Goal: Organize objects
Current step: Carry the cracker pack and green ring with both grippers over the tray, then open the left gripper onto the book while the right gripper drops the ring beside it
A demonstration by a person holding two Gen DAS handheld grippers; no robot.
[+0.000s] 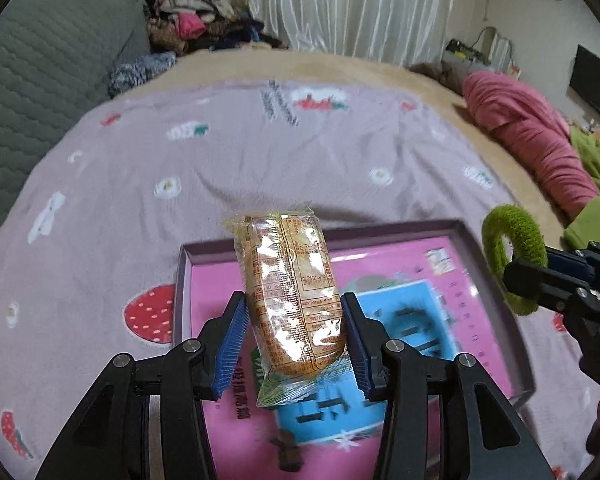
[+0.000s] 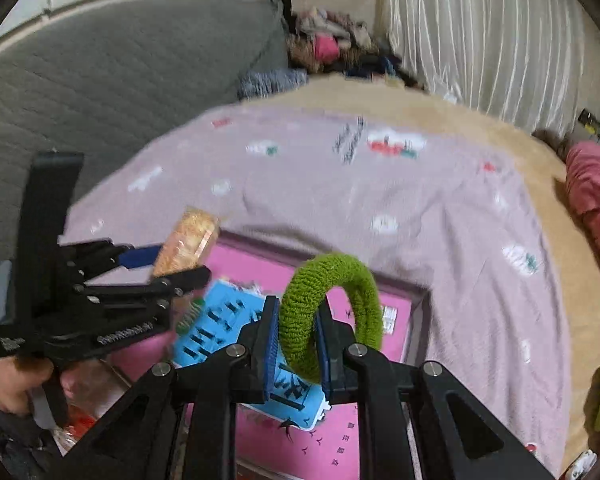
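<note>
A: Where's the tray?
B: On the blanket, on the bed. Both grippers above it.
A: Which side is which?
B: Left gripper over the tray's left part, snack packet between its fingers. Right gripper just to its right, hair tie standing between the pads.
A: Behind?
B: Headboard far left, clothes pile back corner, curtain behind the bed.

Both wrist views angled steeply down, close over shallow pink-lined box on lilac strawberry-print blanket, shared ground.
</note>
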